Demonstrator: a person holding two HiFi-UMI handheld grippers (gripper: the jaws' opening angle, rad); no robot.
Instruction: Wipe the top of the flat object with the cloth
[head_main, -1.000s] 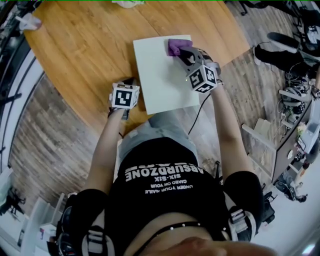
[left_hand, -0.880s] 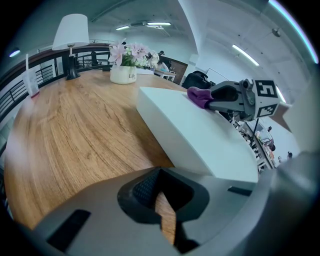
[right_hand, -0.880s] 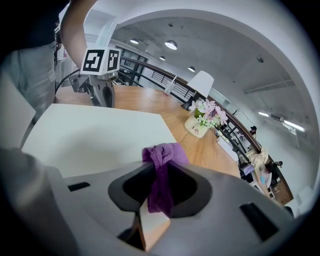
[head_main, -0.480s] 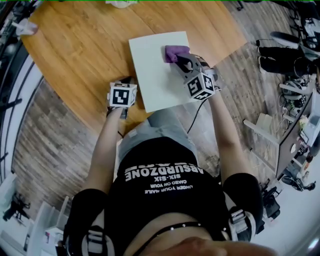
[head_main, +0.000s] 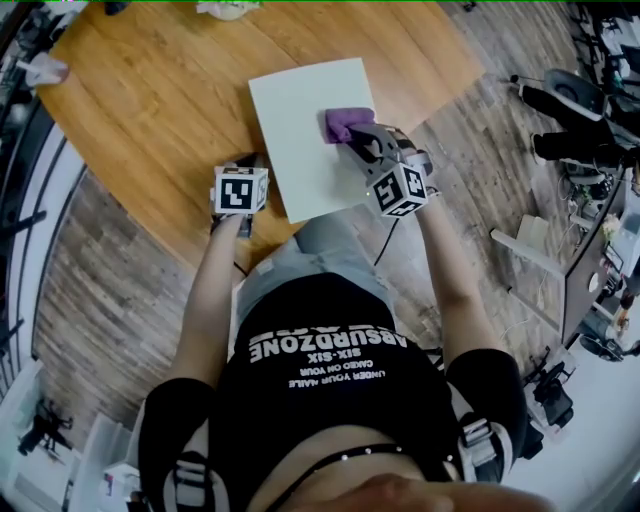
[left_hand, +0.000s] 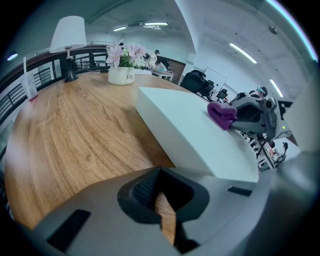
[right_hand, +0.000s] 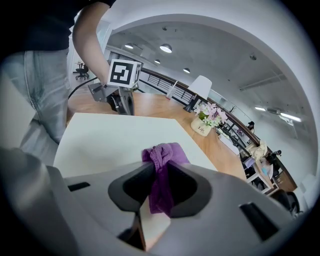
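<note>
Cloth, purple and bunched, is pinched between the jaws of the right gripper and lies on the top of the white slab, near the slab's right edge, about midway along it. Slab lies flat on the wooden table, near the table's front edge. Left gripper is over the table just beside the slab's left edge, jaws drawn nearly together with nothing between them.
</note>
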